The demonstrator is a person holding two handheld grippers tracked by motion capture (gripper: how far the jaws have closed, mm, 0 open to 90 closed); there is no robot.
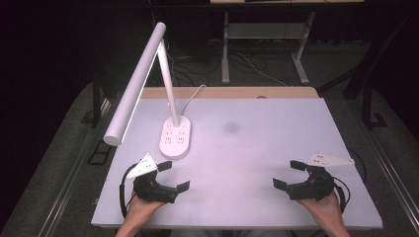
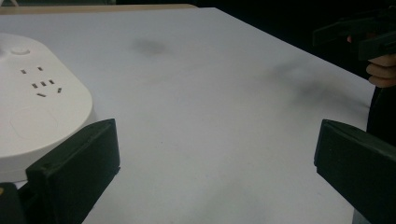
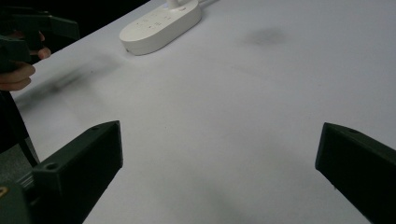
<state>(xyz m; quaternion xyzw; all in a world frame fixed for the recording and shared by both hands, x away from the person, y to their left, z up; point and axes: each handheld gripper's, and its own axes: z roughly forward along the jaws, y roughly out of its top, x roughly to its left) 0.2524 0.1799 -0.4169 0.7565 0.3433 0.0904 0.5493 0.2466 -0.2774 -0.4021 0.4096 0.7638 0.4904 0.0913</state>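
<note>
Toward the far left of the table [image 1: 276, 148] stands the desk lamp [image 1: 175, 136], its base just beyond my left tongs [image 1: 174, 176]. Both left and right tongs [image 1: 285, 174] gape empty. I judge it rigid, smooth, top-heavy; I'd grip the upright stem.

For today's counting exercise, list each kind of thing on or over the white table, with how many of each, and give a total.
Desk lamp: 1
Hand-held tools: 2, the left tool and the right tool, both with jaws open and holding nothing
Total: 3
</note>
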